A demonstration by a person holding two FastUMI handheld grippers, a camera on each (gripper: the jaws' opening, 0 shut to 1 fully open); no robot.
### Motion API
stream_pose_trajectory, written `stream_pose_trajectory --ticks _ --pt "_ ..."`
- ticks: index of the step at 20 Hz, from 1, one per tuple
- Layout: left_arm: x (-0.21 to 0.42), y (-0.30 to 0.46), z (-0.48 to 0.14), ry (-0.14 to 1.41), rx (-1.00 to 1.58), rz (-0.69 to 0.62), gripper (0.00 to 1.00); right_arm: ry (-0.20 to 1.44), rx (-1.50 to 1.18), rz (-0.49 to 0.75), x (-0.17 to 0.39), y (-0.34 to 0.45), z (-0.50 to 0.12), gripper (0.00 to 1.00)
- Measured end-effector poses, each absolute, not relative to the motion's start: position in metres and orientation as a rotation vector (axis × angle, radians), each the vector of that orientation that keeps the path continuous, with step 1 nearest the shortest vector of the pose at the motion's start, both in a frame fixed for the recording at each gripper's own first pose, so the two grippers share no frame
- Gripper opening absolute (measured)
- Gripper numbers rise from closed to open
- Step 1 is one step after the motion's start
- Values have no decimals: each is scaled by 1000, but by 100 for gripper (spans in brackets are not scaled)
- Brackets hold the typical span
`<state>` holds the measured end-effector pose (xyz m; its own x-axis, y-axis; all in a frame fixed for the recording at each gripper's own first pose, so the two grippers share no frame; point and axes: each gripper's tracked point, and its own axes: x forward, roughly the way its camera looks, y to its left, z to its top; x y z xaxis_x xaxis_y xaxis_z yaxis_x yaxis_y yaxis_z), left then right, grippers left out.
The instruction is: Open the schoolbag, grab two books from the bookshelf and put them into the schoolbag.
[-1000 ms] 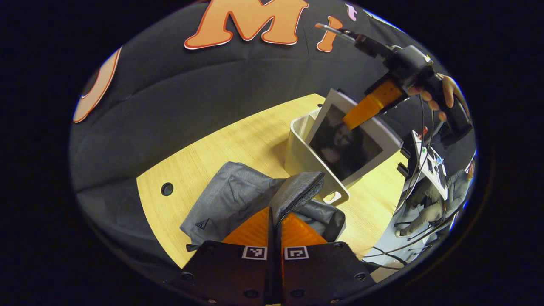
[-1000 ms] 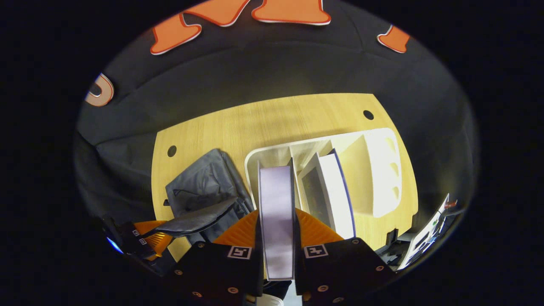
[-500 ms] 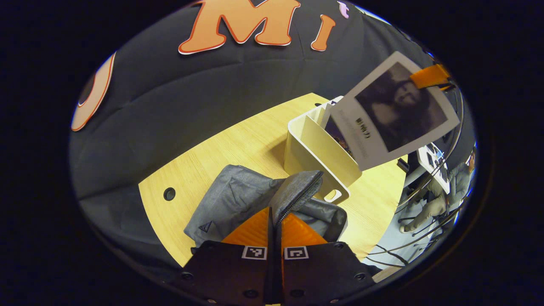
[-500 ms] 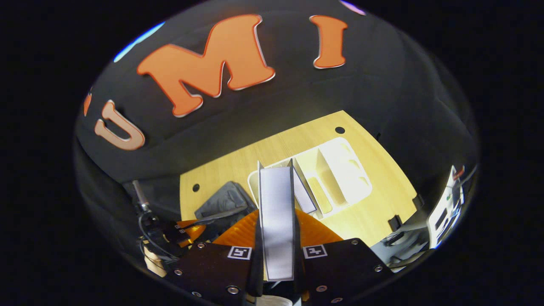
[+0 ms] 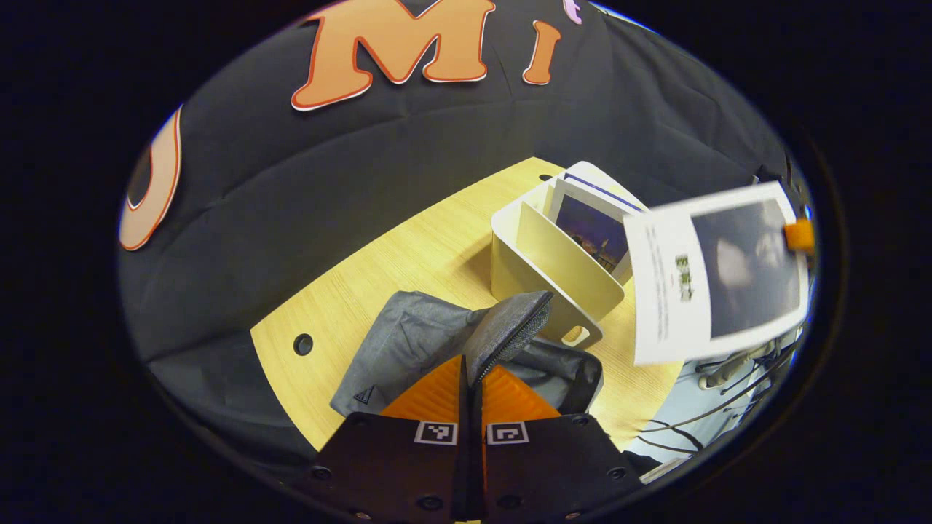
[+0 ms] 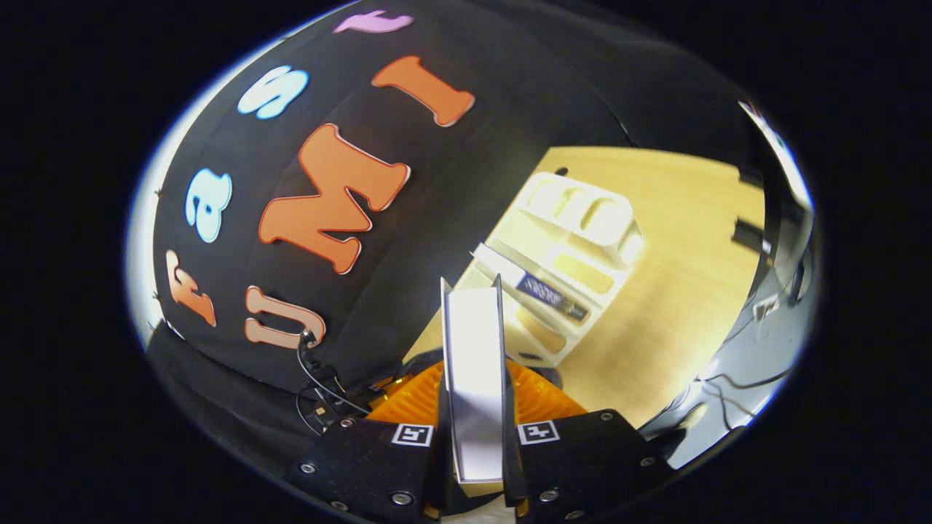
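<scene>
A light wooden tabletop with round cable holes (image 5: 408, 269) stands against the creased black cloth booth wall (image 5: 349, 167).

Stood on a light wooden table (image 5: 408, 247) with a round hole (image 5: 303, 344) near its left edge. Backed by a black cloth wall (image 5: 349, 167) behind the table. Showed loose dark cables (image 5: 728, 415) hanging past the table's right side, over pale floor.
</scene>
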<state>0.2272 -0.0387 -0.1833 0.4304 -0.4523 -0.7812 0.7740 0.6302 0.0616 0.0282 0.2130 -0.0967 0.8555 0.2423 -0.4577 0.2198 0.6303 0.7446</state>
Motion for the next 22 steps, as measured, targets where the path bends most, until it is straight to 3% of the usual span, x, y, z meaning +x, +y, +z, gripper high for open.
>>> stream_pose_trajectory --ticks 6,14,22 --pt "227 -37 -182 812 462 -787 1 537 1280 71 34 252 -188 28" --pt "223 -36 -179 807 479 -771 1 509 1292 119 54 297 -227 27" --pt "207 -40 -169 795 477 -780 1 588 1258 56 88 326 -272 28"
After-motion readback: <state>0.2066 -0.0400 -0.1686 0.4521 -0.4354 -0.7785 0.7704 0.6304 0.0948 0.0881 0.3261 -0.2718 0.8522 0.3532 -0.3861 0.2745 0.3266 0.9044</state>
